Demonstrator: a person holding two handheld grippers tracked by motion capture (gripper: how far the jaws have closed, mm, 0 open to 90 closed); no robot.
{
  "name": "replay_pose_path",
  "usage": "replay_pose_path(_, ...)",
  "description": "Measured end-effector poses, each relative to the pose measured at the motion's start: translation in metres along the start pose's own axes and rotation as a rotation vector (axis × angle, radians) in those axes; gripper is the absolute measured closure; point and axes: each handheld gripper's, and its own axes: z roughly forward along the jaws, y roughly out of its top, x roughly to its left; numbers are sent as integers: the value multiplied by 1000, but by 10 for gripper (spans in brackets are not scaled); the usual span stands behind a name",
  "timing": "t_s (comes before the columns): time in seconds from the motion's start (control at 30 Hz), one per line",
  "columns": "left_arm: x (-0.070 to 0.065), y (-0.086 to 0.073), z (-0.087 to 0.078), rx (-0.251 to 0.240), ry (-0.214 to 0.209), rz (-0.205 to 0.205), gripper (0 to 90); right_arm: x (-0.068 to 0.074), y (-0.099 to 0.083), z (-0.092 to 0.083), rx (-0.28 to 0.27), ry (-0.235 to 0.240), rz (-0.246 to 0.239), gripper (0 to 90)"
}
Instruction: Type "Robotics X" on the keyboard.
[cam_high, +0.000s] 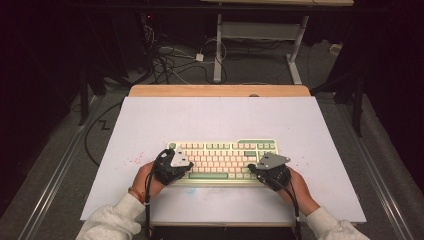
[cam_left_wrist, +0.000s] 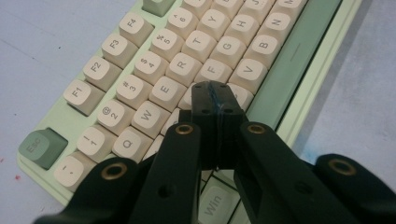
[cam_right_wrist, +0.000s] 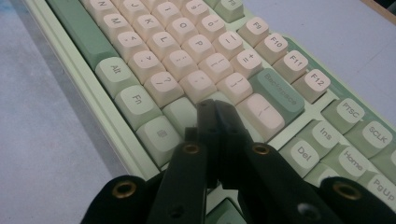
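Observation:
A pale green keyboard (cam_high: 225, 160) with cream and green keys lies on the white table top near the front edge. My left gripper (cam_high: 172, 165) hovers over its left end, jaws shut with nothing between them; in the left gripper view its tips (cam_left_wrist: 215, 93) sit over the keys (cam_left_wrist: 154, 88) near D and C. My right gripper (cam_high: 270, 170) is over the keyboard's right end, also shut and empty; in the right gripper view its tips (cam_right_wrist: 215, 109) are above the row by the Shift and Enter keys (cam_right_wrist: 261, 114). A hand holds each gripper.
The white table top (cam_high: 220, 120) stretches far behind the keyboard, with a wooden strip (cam_high: 220, 90) along its back edge. Small red specks (cam_high: 132, 160) mark the surface left of the keyboard. Beyond the table, cables and a desk frame (cam_high: 260, 45) are on the floor.

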Motion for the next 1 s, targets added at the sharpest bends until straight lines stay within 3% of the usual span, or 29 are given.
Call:
replay_pose_path(0.37, -1, 1, 5, 13, -10, 17, 872, 1, 0, 0, 2, -6, -2, 900)
replay_pose_path(0.47, 1, -1, 4, 10, -5, 5, 873, 1, 0, 0, 3, -9, -4, 900)
replay_pose_path(0.7, 1, 3, -10, -48, 29, 14, 873, 3, 1, -1, 5, -25, -20, 900)
replay_pose_path(0.83, 2, 3, -18, -95, 54, 1, 872, 0, 4, -10, -25, -30, -6, 900)
replay_pose_path(1.0, 2, 1, -20, -107, 74, 5, 871, -2, 8, -22, -89, -48, 13, 900)
